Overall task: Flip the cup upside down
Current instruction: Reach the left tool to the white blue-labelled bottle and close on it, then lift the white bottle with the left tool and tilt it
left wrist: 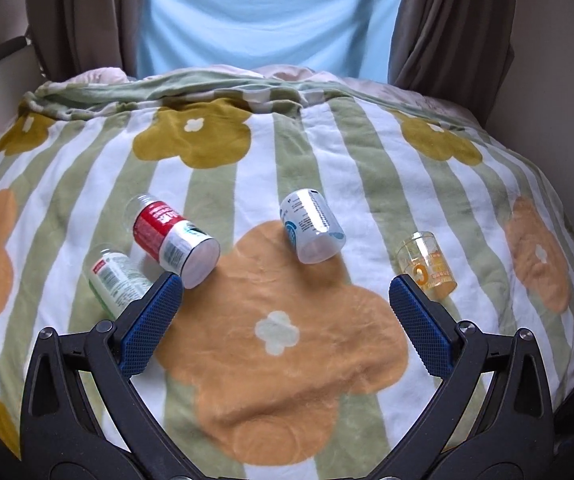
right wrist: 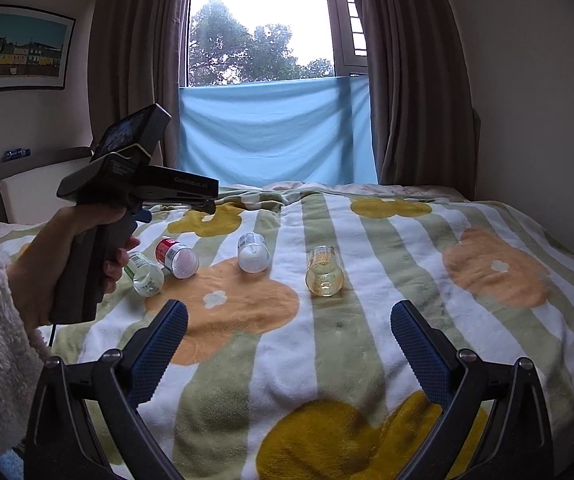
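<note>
Several cups lie on their sides on a striped flower blanket [left wrist: 287,160]. From left to right in the left wrist view they are a green-labelled cup [left wrist: 117,284], a red-and-white cup [left wrist: 175,240], a blue-and-white cup [left wrist: 313,226] and a clear yellow-printed cup [left wrist: 427,266]. My left gripper [left wrist: 286,284] hangs open just short of them and holds nothing. The blue-and-white cup lies ahead, between its fingers. My right gripper [right wrist: 289,310] is open and empty, with the clear yellow cup [right wrist: 324,271] a little ahead of it and the white cup [right wrist: 253,258] further left.
The blanket [right wrist: 367,340] covers a bed that runs back to brown curtains [right wrist: 415,80] and a blue cloth [right wrist: 275,132] under a window. A hand [right wrist: 67,256] in a fluffy sleeve holds the left gripper's handle at the left. A wall stands at the right.
</note>
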Motion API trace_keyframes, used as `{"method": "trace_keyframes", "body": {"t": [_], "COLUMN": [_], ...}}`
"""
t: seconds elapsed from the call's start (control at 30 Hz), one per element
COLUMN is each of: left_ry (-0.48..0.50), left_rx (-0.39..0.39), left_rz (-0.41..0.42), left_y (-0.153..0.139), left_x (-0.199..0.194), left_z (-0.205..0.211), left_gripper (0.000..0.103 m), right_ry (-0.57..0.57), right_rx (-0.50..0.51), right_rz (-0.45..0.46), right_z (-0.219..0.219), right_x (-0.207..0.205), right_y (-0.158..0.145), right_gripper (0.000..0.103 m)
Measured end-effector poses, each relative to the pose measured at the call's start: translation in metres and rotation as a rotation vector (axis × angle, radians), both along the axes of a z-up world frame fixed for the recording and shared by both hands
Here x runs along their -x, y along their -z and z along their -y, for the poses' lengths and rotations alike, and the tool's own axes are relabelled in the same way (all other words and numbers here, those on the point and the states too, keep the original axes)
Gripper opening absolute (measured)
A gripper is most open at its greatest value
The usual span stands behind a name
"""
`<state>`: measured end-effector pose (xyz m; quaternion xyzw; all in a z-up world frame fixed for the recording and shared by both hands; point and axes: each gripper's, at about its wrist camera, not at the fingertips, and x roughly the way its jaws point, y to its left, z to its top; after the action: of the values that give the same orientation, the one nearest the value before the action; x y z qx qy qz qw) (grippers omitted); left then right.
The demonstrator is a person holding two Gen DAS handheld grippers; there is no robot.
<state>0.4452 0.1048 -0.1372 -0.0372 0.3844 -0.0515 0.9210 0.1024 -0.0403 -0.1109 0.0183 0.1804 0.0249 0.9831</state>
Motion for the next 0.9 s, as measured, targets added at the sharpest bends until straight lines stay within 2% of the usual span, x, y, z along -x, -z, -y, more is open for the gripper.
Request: {"method": "trace_keyframes", "body": {"t": [0.17,0.33,0.4,0.53,0.7,0.77,0.9], "left_ry": [-0.02,-0.067,-0.079,-0.105,-0.109,-0.106,-0.088], "left_rx": [-0.009,-0.06,-0.04,-0.019,-0.014,-0.003,0.078], "left_rz": [-0.107,-0.226,-0.281,-0.381,-0.446,-0.469,-0.494], "left_y": [0.024,0.052,0.063,0.086,0.107,0.115,0.122], "left_x": [-0.071,-0.131,-0.15,-0.179,-0.195,-0.198,-0.2], "left_z": [0.022,0.032,0.03,0.034,0.038,0.038,0.038], "left_gripper": [0.103,0.103,0.103,0.101,0.095,0.082,0.067], "right_ry": [-0.021,-0.025,-0.023,-0.019,-0.027,-0.033,-0.044], "right_rx": [-0.025,-0.059,-0.07,-0.081,-0.072,-0.069,-0.056], "right_rz": [-0.027,-0.028,-0.032,-0.042,-0.046,-0.047,-0.064], "right_z": [0.011,0.019,0.023,0.027,0.026,0.024,0.021], "right_x": [-0.01,-0.017,-0.021,-0.028,-0.034,-0.035,-0.038], "right_y": [0.025,0.034,0.037,0.043,0.049,0.051,0.054], "right_gripper": [0.102,0.102,0.102,0.102,0.102,0.102,0.102]}}
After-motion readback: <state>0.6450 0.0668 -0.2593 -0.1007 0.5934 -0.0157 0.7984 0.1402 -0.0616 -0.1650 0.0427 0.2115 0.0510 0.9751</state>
